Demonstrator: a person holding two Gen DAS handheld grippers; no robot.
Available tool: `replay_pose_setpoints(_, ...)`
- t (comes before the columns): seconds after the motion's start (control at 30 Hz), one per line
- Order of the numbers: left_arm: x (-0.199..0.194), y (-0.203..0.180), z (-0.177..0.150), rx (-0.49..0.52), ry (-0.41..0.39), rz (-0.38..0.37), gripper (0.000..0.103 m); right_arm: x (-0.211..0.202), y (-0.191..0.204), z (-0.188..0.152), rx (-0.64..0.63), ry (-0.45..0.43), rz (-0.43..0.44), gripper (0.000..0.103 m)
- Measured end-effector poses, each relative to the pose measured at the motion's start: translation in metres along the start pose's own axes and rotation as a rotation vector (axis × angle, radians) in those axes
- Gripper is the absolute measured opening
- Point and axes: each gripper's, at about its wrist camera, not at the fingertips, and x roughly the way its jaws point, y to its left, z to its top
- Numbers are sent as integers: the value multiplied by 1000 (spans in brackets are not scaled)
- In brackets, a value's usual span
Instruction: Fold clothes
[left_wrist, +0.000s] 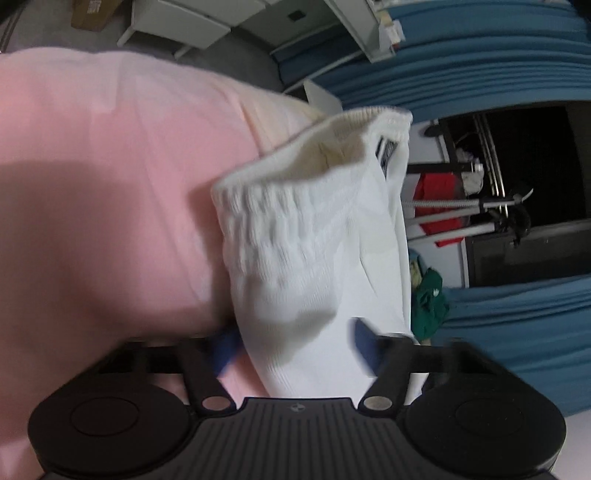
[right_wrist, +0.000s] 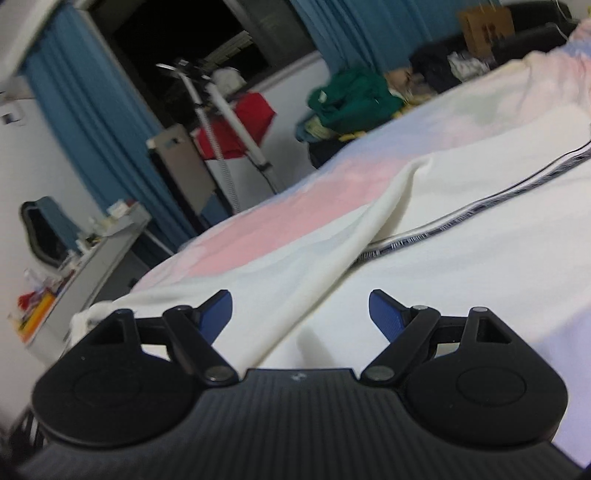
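White trousers (left_wrist: 314, 236) with a ribbed elastic waistband and a small dark label reach forward from my left gripper (left_wrist: 295, 345). Its blue pads (left_wrist: 226, 347) sit against both sides of the bunched cloth, above the pink bedsheet (left_wrist: 92, 184). In the right wrist view the same white garment (right_wrist: 461, 229) lies spread on the bed, with a black patterned side stripe (right_wrist: 480, 210) running across it. My right gripper (right_wrist: 301, 317) hovers low over a fold of this cloth, jaws wide apart and nothing pinched between them.
Blue curtains (right_wrist: 92, 122) hang behind the bed. A pile of green clothes (right_wrist: 354, 96), a red cloth (right_wrist: 243, 122) and a white tripod (right_wrist: 221, 110) stand beyond the bed's far edge. A cluttered desk (right_wrist: 85, 251) is at the left, a cardboard box (right_wrist: 487, 22) at the back right.
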Motion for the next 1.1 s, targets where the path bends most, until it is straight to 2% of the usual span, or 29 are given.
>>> replay_pose_setpoints(0.07,6,9,4,-51,3,-11,36,32,-3,11,40,12,-57,77)
replay_pose_setpoints(0.1,9,12,6,-71,2,-12,32,46,-4,15,59,15,-87,75)
replay_pose_setpoints(0.13,11,13,7,-77,-1,-13,29,59,-4,18,68,15,-110,67)
replay_pose_setpoints(0.2,14,9,6,-52,-19,-16,22,83,-4,22,67,15,-159,62)
replay_pose_setpoints(0.27,16,2,5,-10,-41,-18,17,100,-3,21,42,14,-214,42)
replay_pose_setpoints(0.3,16,-2,5,13,-52,-21,15,104,-3,22,36,15,-233,24)
replay_pose_setpoints(0.4,11,-9,7,53,-68,-40,12,97,-5,20,44,-17,-234,10)
replay_pose_setpoints(0.53,-3,-1,24,22,-54,-42,11,53,3,10,-7,-49,-228,7)
replay_pose_setpoints(0.63,-18,4,32,-21,-72,-69,10,-2,12,-2,-44,-66,-188,7)
replay_pose_setpoints(0.77,-46,-5,39,39,-111,-87,10,-83,18,-28,-45,-45,-132,7)
replay_pose_setpoints(0.87,-67,-13,42,131,-136,-69,10,-129,13,-58,9,30,-102,7)
replay_pose_setpoints(0.93,-78,-8,42,144,-129,-48,10,-148,7,-78,46,94,-92,7)
replay_pose_setpoints(1.1,-89,23,52,18,-67,-18,10,-159,-22,-117,169,254,-78,9)
